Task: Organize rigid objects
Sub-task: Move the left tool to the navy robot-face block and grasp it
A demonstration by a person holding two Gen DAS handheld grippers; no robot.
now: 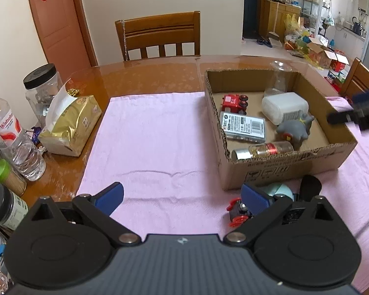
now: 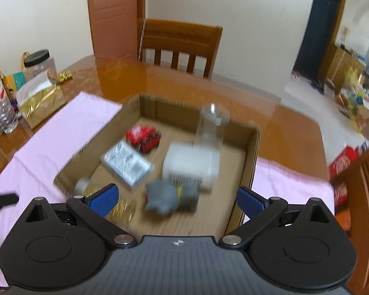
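Six items fill the cardboard box [image 1: 283,169].

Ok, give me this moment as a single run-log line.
left gripper: open, empty | right gripper: open, empty, over cardboard box | grey toy: in box | black toy train: on pink cloth

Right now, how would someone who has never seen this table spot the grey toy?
Find the cardboard box on the pink cloth. The grey toy lies inside near its front wall, between the white container and the small bottle. It is the only soft-looking, rounded animal figure there.
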